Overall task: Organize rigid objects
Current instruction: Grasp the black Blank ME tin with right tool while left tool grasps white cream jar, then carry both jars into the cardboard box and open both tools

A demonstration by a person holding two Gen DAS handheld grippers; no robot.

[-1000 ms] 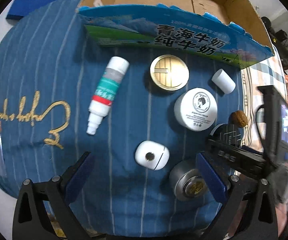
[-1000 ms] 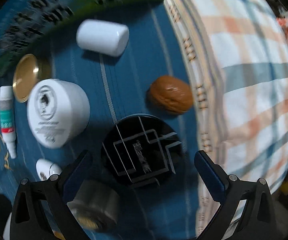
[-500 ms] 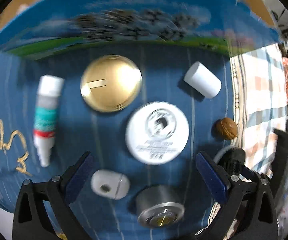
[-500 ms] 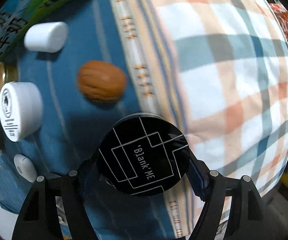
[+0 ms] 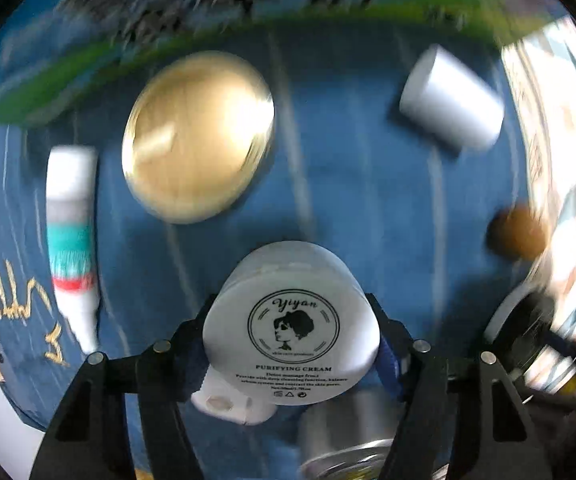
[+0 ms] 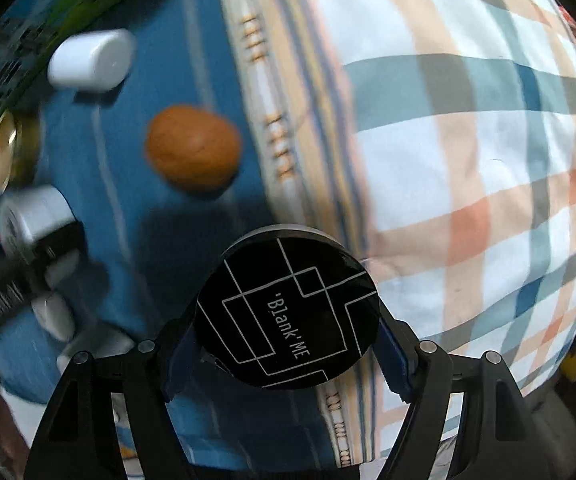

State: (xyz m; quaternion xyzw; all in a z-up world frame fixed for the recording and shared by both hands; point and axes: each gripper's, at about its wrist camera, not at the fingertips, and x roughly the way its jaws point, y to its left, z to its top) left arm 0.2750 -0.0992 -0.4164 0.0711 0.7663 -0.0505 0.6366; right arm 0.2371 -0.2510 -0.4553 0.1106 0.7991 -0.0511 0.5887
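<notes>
My left gripper (image 5: 290,344) is shut on a white cream jar (image 5: 292,332) with a round black logo, held above the blue striped cloth (image 5: 348,200). My right gripper (image 6: 286,350) is shut on a round black compact (image 6: 288,314) with white line art, held over the cloth's right edge. On the cloth lie a gold lid (image 5: 198,136), a white cap (image 5: 452,98), a walnut (image 6: 194,148), a white and teal tube (image 5: 73,240), a small white case (image 5: 228,402) and a silver tin (image 5: 348,440).
A blue and green milk carton box (image 5: 248,4) stands at the far edge of the cloth. A plaid sheet (image 6: 468,160) covers the surface to the right. The left gripper with its jar shows in the right wrist view (image 6: 28,224).
My left gripper moved forward, closed on the white cream jar and lifted it. My right gripper closed on the black compact and raised it toward the right.
</notes>
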